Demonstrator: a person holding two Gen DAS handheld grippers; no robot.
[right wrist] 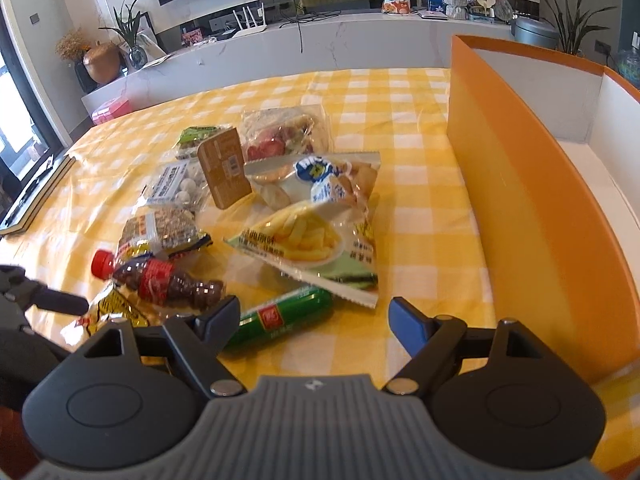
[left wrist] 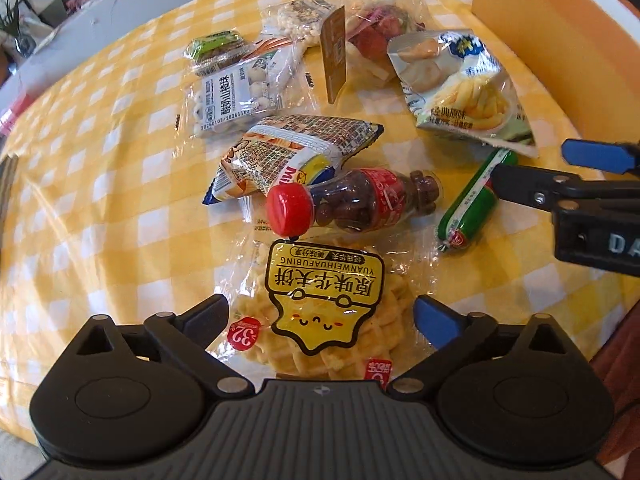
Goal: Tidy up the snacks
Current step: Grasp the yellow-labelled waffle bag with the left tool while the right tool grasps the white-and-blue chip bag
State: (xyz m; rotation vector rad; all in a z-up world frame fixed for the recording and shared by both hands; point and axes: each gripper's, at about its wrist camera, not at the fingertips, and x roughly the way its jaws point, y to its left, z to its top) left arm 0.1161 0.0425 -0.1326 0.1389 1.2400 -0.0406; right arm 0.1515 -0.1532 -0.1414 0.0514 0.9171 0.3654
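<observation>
Left wrist view: snacks lie scattered on the yellow-checked tabletop (left wrist: 100, 208), none sorted yet by the look of it. Left tongs (left wrist: 320, 316) spread wide, empty, straddling the waffle-biscuit pack (left wrist: 320, 308) without the pads pressing on it. Just beyond it lies the cola-bottle candy (left wrist: 352, 200), then the crumpled snack bag (left wrist: 288, 152), the yogurt-ball pack (left wrist: 236, 96) and the fries bag (left wrist: 464, 92).

Right wrist view: right tongs (right wrist: 314, 316) also open and empty, hovering over the near end of the green sausage (right wrist: 280, 316), not touching it as far as I can tell. Orange box (right wrist: 532, 208) stands to the right; the part of its white interior in view holds nothing.

Judgement: task at its start. Every visible item remains to be moved; first grasps on the biscuit pack and sausage look imminent.
</observation>
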